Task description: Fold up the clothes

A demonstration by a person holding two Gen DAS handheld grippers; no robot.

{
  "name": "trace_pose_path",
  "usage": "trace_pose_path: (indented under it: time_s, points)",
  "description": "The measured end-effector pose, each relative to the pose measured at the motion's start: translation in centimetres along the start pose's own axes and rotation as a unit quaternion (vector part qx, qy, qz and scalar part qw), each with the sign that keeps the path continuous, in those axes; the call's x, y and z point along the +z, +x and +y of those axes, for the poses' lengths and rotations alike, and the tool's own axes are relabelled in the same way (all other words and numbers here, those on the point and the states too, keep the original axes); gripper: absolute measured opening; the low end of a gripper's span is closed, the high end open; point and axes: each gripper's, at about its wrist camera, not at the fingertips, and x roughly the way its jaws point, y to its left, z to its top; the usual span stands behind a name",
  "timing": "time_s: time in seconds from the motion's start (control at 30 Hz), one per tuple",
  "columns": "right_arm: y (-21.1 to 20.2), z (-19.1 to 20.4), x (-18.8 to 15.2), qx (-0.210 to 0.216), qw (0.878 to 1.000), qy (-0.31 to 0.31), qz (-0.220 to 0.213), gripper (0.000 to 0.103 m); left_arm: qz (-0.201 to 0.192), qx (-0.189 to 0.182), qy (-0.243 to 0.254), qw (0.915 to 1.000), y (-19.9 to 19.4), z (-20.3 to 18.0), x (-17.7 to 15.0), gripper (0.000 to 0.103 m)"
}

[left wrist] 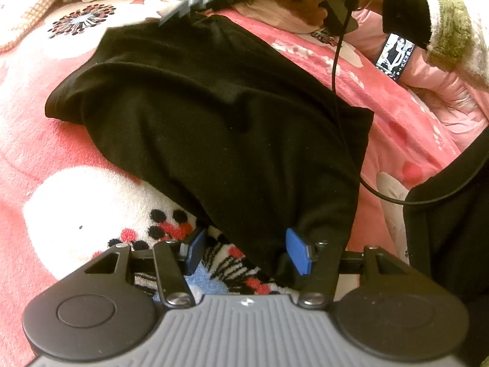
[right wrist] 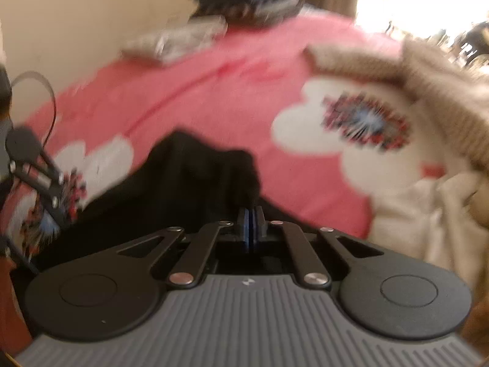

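Black garment (left wrist: 214,116) folded, rumpled; left hand-held gripper (left wrist: 247,252) open, right hand-held gripper (right wrist: 251,224) closed.

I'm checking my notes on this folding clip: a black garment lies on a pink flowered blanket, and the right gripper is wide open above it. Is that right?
Not quite. The right gripper is shut, its blue pads pressed together, as the right wrist view shows. Whether cloth is pinched between them is unclear. The rest holds: the black garment lies on the pink flowered blanket.

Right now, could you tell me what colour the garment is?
Black garment, clearest in the left wrist view.
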Motion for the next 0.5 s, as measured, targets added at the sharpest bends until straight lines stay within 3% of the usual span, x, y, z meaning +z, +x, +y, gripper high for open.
trace_pose_path:
  time_s: [0.1,0.27,0.4,0.5]
  points:
    - [-0.7,-1.1,0.2,-0.035,0.999,0.026,-0.029,0.000,0.001,0.001,0.002,1.0000,0.0,0.0,0.0,0.058]
    - [0.3,-2.4,-1.1,-0.083,0.994,0.072,-0.029,0.000,0.004,0.005,0.004,1.0000,0.0,-0.2,0.1,0.058]
    - [-2.3,-4.8,-2.6,-0.148,0.972,0.167,-0.074,0.003,0.006,0.008,0.005,0.9999,0.0,-0.3,0.2,0.058]
    - [-6.9,-7.0,-4.4,-0.153,0.947,0.260,-0.109,0.004,0.007,0.010,0.005,0.9999,0.0,-0.3,0.2,0.058]
